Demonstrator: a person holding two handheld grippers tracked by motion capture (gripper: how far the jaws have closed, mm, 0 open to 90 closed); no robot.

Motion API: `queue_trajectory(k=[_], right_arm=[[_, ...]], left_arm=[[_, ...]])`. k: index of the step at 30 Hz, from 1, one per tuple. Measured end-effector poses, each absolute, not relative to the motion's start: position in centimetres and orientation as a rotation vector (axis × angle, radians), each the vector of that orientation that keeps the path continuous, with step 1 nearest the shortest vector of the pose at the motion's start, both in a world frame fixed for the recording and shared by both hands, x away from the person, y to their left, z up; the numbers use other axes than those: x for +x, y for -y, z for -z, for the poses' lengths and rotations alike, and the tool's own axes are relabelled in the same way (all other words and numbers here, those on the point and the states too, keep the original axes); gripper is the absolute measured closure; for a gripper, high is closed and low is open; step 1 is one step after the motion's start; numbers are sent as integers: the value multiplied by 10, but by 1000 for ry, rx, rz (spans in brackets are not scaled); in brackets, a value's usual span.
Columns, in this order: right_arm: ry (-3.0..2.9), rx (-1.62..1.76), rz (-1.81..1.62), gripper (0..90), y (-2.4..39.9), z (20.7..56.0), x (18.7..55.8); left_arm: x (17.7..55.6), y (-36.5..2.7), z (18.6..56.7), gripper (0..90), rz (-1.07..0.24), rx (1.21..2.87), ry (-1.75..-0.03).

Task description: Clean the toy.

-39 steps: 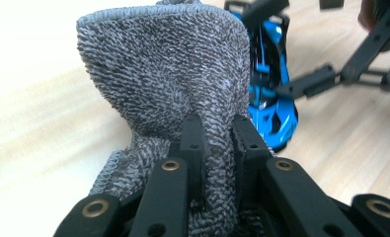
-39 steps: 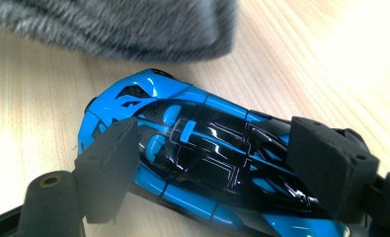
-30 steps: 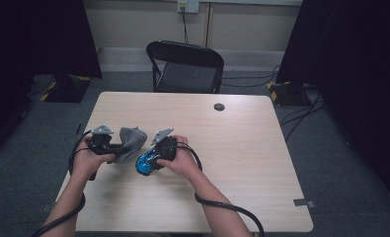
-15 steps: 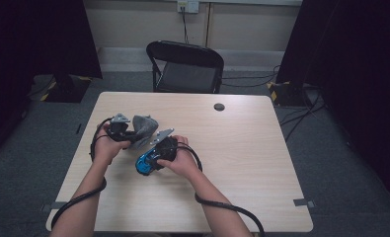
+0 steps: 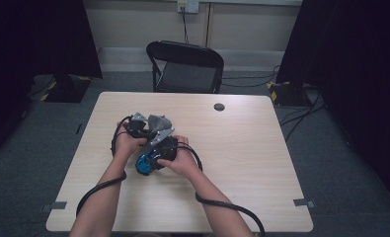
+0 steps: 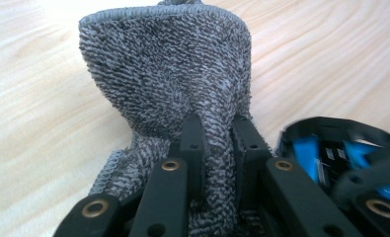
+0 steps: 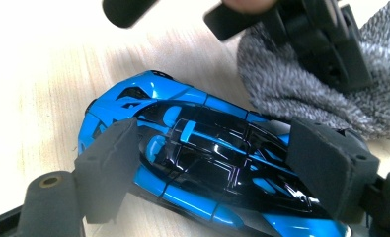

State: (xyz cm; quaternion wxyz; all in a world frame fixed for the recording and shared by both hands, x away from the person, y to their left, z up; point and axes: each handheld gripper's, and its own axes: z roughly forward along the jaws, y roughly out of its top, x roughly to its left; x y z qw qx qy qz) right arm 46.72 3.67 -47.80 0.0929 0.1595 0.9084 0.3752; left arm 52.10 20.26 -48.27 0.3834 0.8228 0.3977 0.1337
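At the near-left middle of the pale wooden table (image 5: pixel 261 163), I have both hand-held grippers close together. My right gripper (image 7: pixel 222 168) is clamped across the sides of a glossy blue and black toy car (image 7: pixel 202 158), which rests on the tabletop with its roof facing the camera. My left gripper (image 6: pixel 217 143) is pinched tight on a fold of grey terry cloth (image 6: pixel 173 79), held just beside the car's far end. The cloth looks soft and limp, so it will drape and bunch; gripping a gathered fold, as now, seems best. The car looks light, rigid and slick, with thin plastic parts that could snap, so I judge its flanks, amidships, the safest hold. A black folding chair (image 5: pixel 187 66) stands beyond the table.
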Motion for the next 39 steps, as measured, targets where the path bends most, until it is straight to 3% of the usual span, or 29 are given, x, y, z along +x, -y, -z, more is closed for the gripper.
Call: queue_trajectory(k=[39], right_arm=[[-2696,474,-1117,206,-36,478,468]], left_arm=[[512,-199,497,790,-294,2064,-984]])
